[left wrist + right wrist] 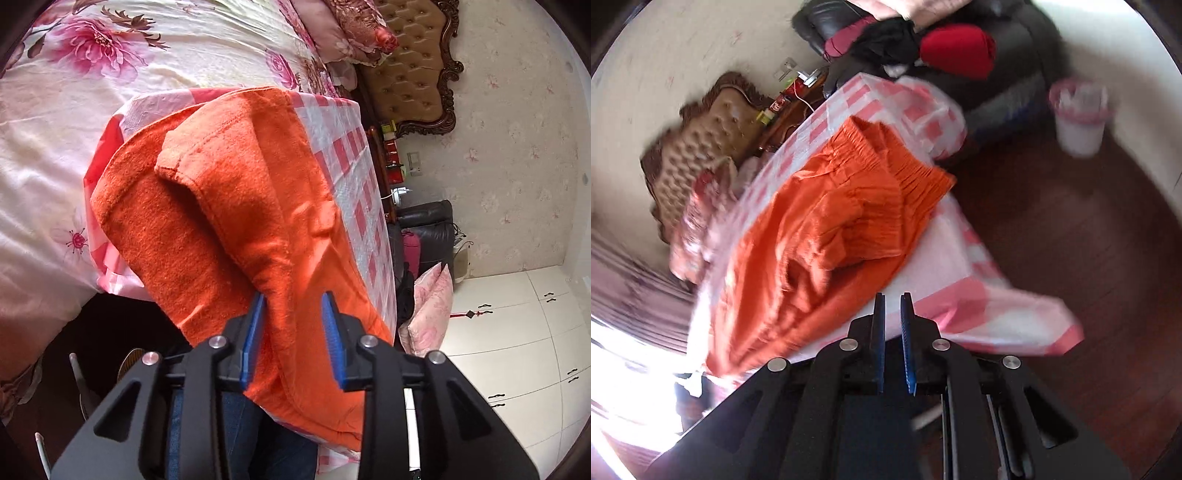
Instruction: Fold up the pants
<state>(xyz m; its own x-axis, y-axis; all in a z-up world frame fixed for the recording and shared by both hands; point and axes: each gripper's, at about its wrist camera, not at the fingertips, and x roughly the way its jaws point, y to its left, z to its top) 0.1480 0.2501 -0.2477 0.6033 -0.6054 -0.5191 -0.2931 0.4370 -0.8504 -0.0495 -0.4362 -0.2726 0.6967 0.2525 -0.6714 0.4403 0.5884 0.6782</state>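
Orange pants [229, 221] lie on a table with a pink-and-white checked cloth [354, 147]. In the left wrist view one leg is folded back over the other, its hem raised. My left gripper [293, 299] has a fold of that leg between its blue pads [255, 332] and holds it. In the right wrist view the pants [827, 229] lie rumpled, the elastic waistband [886, 155] at the far end. My right gripper [892, 299] is nearly shut with nothing between the pads, above the table's near edge beside the pants.
A bed with a floral sheet [110, 74] lies beyond the table. A tufted headboard [413, 74], a black sofa [997, 74] with clothes, a white bin [1078, 122] and dark wood floor [1071, 240] surround the table. White cabinets [517, 332] stand to the right.
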